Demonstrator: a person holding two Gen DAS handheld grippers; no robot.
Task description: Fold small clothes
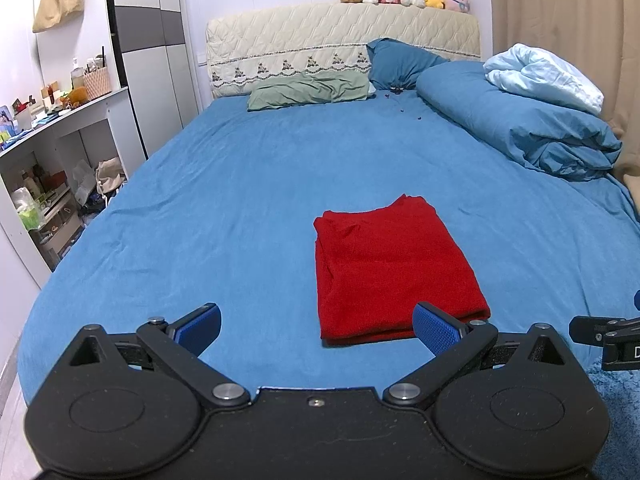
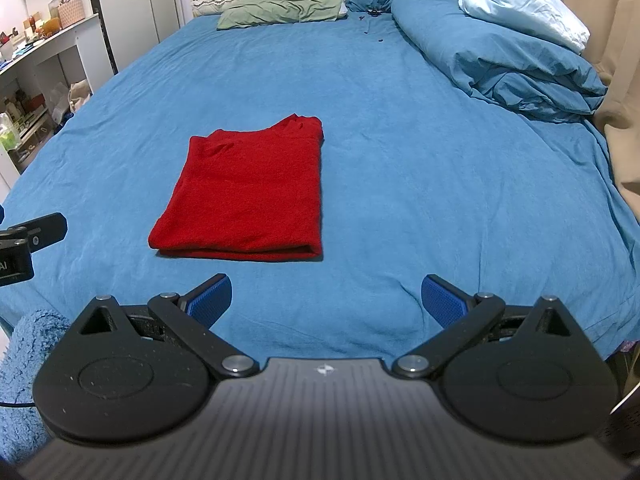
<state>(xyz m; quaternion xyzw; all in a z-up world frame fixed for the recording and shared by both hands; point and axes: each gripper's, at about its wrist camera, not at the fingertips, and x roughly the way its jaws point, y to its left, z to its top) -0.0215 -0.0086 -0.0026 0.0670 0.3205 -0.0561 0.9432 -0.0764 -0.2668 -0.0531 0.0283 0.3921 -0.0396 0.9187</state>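
Note:
A red garment lies folded into a neat rectangle on the blue bed sheet, its folded edge toward me. My left gripper hovers just short of its near edge, open with nothing between the blue pads. In the right wrist view the same red garment sits ahead and to the left. My right gripper is open and empty, a short way back from the garment's near right corner. Each gripper shows at the edge of the other's view.
A rolled blue duvet with a pale blue blanket lies along the right side. Pillows rest by the headboard. White shelves with clutter stand left of the bed. A fluffy blue rug lies at the bed's foot.

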